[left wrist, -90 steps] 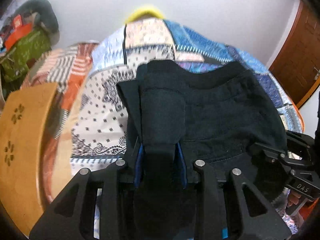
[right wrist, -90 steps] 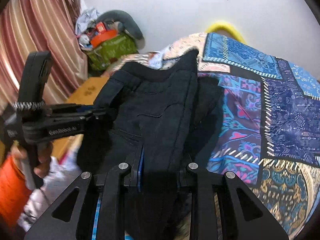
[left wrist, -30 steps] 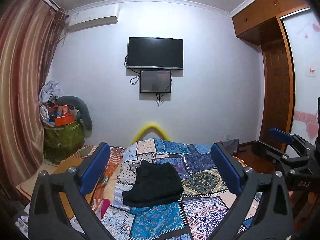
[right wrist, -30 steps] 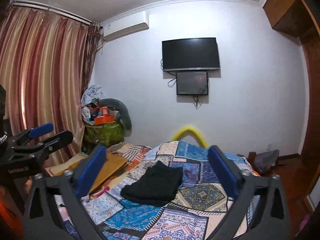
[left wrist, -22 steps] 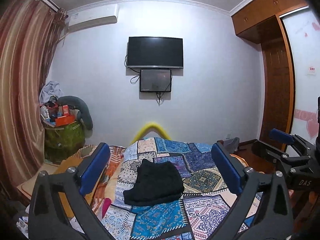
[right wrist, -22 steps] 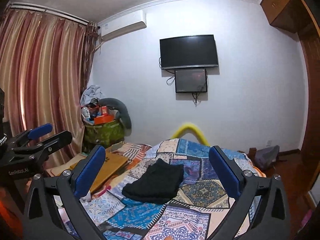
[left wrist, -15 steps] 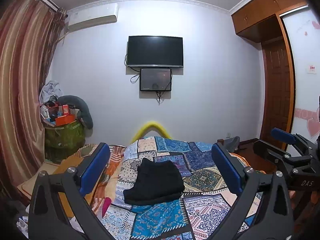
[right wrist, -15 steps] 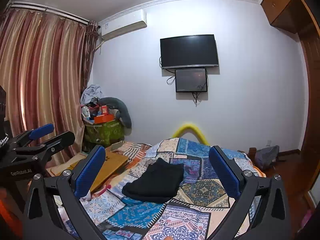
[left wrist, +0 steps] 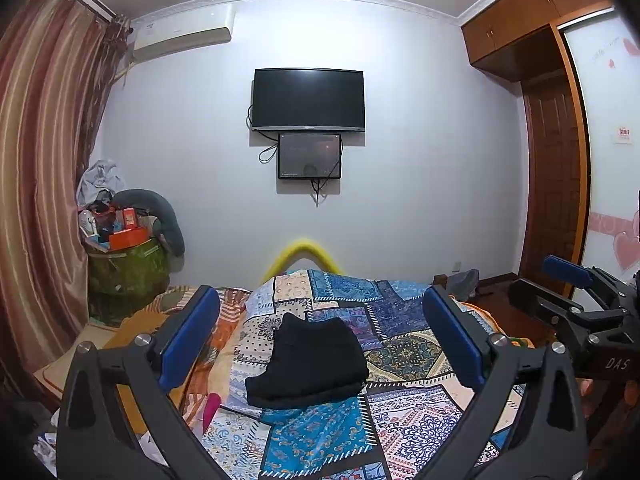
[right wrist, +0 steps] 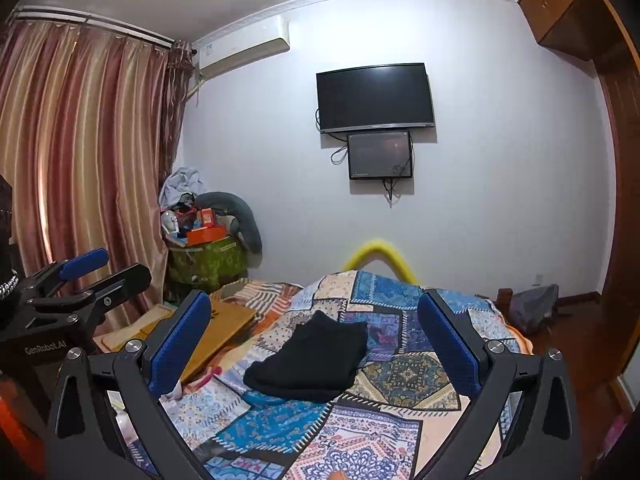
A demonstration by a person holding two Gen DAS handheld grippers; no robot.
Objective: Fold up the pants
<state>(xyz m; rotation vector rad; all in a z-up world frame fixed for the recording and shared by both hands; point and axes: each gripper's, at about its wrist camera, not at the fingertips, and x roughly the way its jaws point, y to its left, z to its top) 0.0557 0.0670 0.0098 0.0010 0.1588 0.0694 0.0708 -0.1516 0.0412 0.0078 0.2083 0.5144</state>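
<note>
The black pants (left wrist: 310, 364) lie folded into a compact bundle on the patchwork bedspread (left wrist: 404, 352), a little left of the bed's middle. In the right wrist view the same pants (right wrist: 310, 362) show as a flat dark stack. My left gripper (left wrist: 320, 334) is open wide, held back from the bed and well above it, with nothing between its blue pads (left wrist: 188, 336). My right gripper (right wrist: 314, 338) is open just as wide and empty, also away from the pants. Each gripper shows at the edge of the other's view, the right one (left wrist: 576, 296) and the left one (right wrist: 84, 280).
A wooden board (right wrist: 216, 332) lies at the bed's left edge. A green bin (left wrist: 126, 276) piled with clutter stands in the left corner by striped curtains (left wrist: 36, 184). A TV (left wrist: 308, 100) hangs on the far wall, a wooden wardrobe (left wrist: 556, 160) stands right, a yellow arc (left wrist: 302, 254) rises behind the bed.
Three seconds ago both grippers were shut on the pants close to the bed. Both have since let go, opened and pulled far back. Over the last second hardly anything has moved.
</note>
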